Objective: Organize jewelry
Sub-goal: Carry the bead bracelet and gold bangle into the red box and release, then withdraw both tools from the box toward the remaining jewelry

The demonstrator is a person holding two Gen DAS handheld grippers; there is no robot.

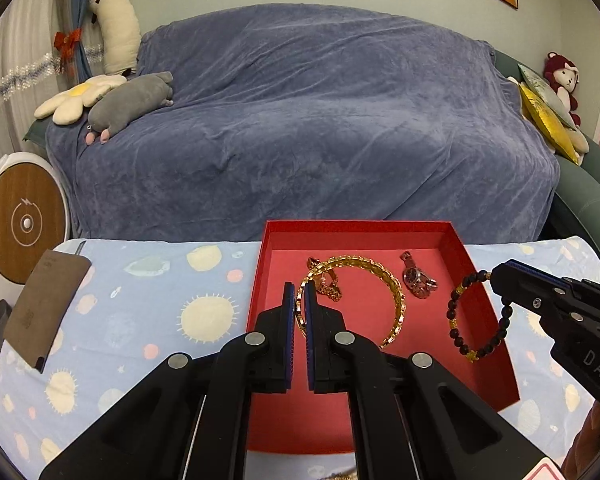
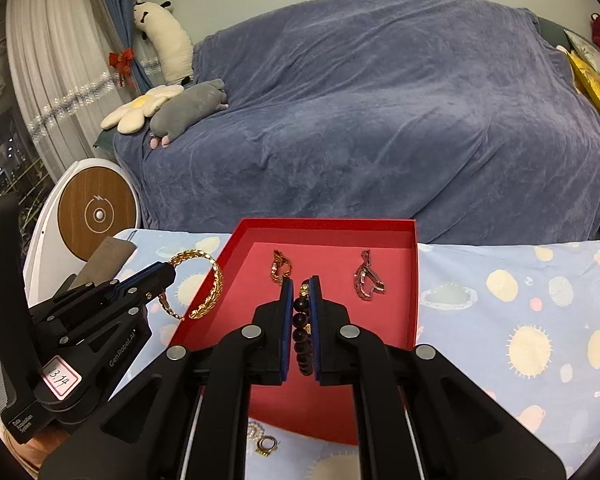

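A red tray (image 1: 484, 280) (image 2: 236, 248) lies on the blue patterned cloth. My left gripper (image 1: 299, 292) is shut on a gold chain bracelet (image 1: 384, 272) and holds it above the tray's left side; it also shows in the right wrist view (image 2: 210, 280). My right gripper (image 2: 300, 284) is shut on a dark bead bracelet (image 2: 302, 336), which hangs over the tray's right edge in the left wrist view (image 1: 480, 320). A gold watch (image 1: 328, 284) (image 2: 280, 268) and a silver-pink watch (image 1: 418, 278) (image 2: 366, 278) lie in the tray.
A brown card (image 1: 44, 304) lies on the cloth at left. A pearl piece and a small gold ring (image 2: 266, 444) lie in front of the tray. A blue-covered sofa (image 1: 300, 120) stands behind the table, a round white device (image 1: 20, 220) at left.
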